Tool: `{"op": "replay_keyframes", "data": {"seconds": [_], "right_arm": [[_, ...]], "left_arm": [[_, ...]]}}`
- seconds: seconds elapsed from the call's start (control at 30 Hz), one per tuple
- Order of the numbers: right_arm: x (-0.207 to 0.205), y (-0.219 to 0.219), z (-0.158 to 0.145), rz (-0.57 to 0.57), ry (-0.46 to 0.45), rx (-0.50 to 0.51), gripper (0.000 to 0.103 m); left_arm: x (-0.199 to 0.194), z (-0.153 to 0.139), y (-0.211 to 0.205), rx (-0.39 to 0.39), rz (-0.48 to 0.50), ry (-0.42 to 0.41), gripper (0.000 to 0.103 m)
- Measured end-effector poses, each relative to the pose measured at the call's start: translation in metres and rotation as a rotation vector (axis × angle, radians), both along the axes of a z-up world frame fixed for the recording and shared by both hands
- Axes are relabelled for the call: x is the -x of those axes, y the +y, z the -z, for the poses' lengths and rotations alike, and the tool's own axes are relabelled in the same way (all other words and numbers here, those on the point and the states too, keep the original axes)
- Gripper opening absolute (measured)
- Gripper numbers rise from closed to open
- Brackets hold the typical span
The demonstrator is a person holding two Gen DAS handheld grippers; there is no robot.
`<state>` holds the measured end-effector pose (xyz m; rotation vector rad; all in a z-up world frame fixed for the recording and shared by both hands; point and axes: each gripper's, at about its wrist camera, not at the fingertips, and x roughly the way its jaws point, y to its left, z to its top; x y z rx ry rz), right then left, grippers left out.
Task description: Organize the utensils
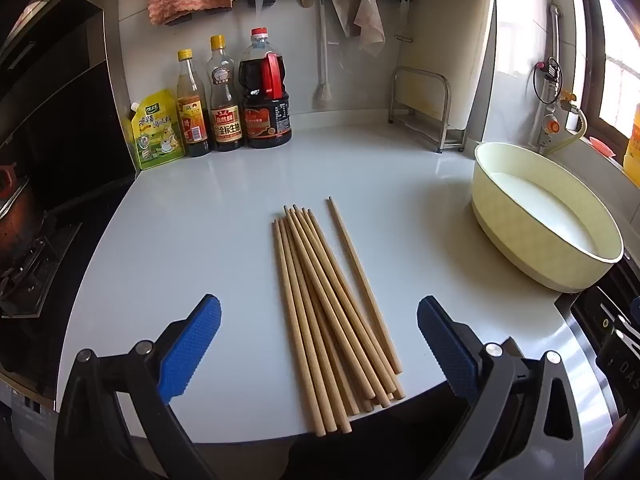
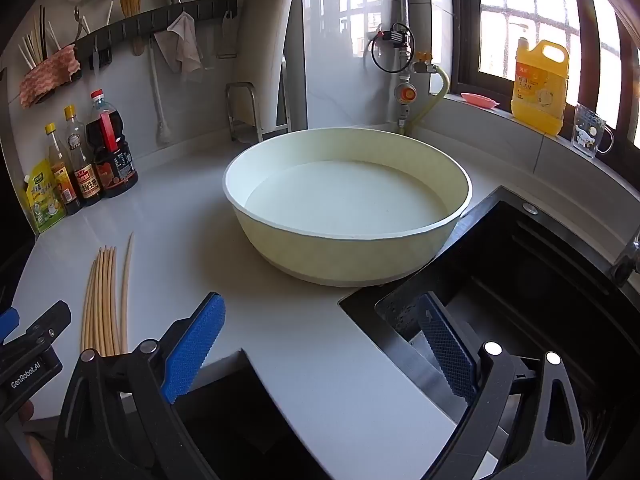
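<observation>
The chopsticks (image 1: 336, 312) lie in a loose bundle on the white tabletop (image 1: 200, 248), straight ahead of the left gripper (image 1: 319, 348), their long axis running away from it between its jaws. That hand is much nearer; the right gripper (image 2: 320, 350) faces the basin (image 2: 348, 204). Both pairs of jaws are spread wide, holding and touching nothing.

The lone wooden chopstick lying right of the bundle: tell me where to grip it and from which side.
Grip the lone wooden chopstick around its middle, coming down from above with the open left tongs across its length. It lies flat on the white countertop, a gap separating its far half from the bundle of wooden chopsticks; near ends crowd together.
</observation>
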<state>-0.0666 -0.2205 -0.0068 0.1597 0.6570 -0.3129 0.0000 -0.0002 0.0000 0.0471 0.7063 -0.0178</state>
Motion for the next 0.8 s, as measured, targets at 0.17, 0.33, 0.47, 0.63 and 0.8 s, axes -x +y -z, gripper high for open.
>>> {"op": "replay_keyframes", "data": {"seconds": [0.17, 0.33, 0.47, 0.63, 0.8], "right_arm": [[0.0004, -0.0003, -0.0004, 0.000, -0.003, 0.000, 0.092], [0.0005, -0.0004, -0.0007, -0.001, -0.003, -0.001, 0.092], [0.0006, -0.0004, -0.0012, -0.001, -0.004, -0.001, 0.092], [0.0005, -0.0003, -0.0018, -0.001, -0.004, -0.001, 0.092], [0.0003, -0.0010, -0.0026, -0.001, -0.003, -0.001, 0.092]], "left_arm": [[-0.0001, 0.0000, 0.0003, 0.003, -0.001, 0.001, 0.097], [-0.0001, 0.0000, 0.0004, 0.003, -0.001, 0.002, 0.097], [0.0000, -0.0002, 0.0005, 0.003, 0.001, 0.001, 0.097], [-0.0001, -0.0001, 0.0005, 0.002, 0.001, 0.003, 0.097], [0.0000, -0.0003, 0.0004, -0.001, 0.002, 0.002, 0.097]]}}
